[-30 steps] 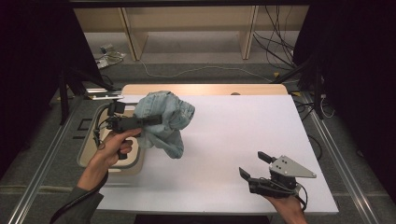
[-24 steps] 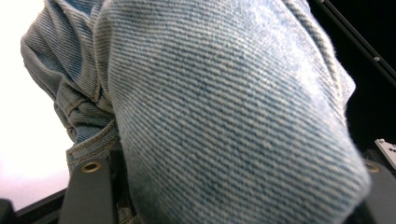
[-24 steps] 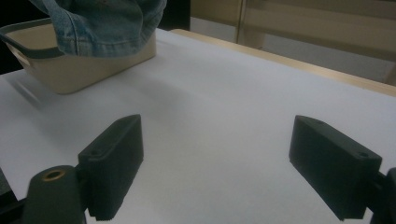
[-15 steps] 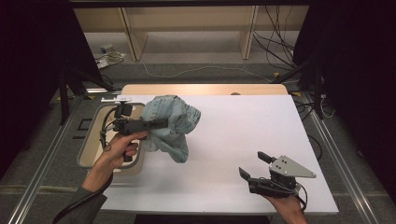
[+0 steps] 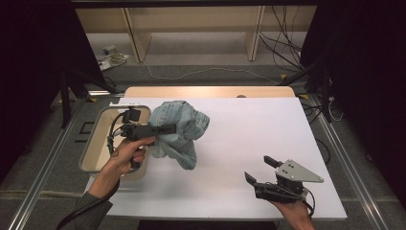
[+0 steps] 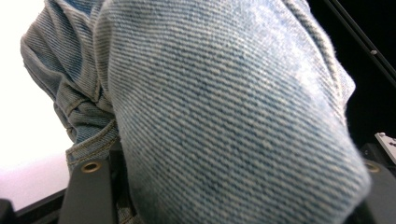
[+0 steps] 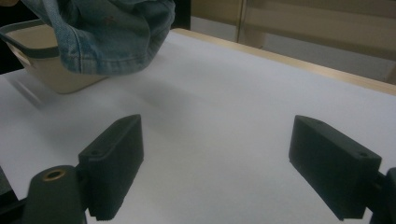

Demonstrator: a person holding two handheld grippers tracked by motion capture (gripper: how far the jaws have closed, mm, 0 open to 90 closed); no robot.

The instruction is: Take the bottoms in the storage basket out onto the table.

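- I count one bundle of light-blue jeans (image 5: 179, 132), one beige tub (image 5: 98, 143), two hand-held grippers and two hands.
- The left gripper (image 5: 165, 128) is up at the left side of the table, gripped by the left hand (image 5: 127, 153), with the jeans bunched on its jaws. In the left gripper view the denim (image 6: 224, 112) sits between the two black jaws and hides most of them, so the claw is pinching the cloth.
- The jeans hang in the air just right of the tub, over the white table (image 5: 249, 143), their lowest fold drooping toward the near side. They are too crumpled for me to tell a long axis or which way they point.
- The right gripper (image 5: 261, 172) rests low at the near right, held by the right hand (image 5: 292, 213), well apart from the jeans. Its jaws are spread wide with bare tabletop between them.
- The tub sits at the table's left edge, its long side running near to far.
- The tabletop is white with a wooden strip along its far edge. Beyond it lie a grey floor with loose cables (image 5: 191, 74), wooden legs of a bench (image 5: 134, 36) and dark curtains on both sides.
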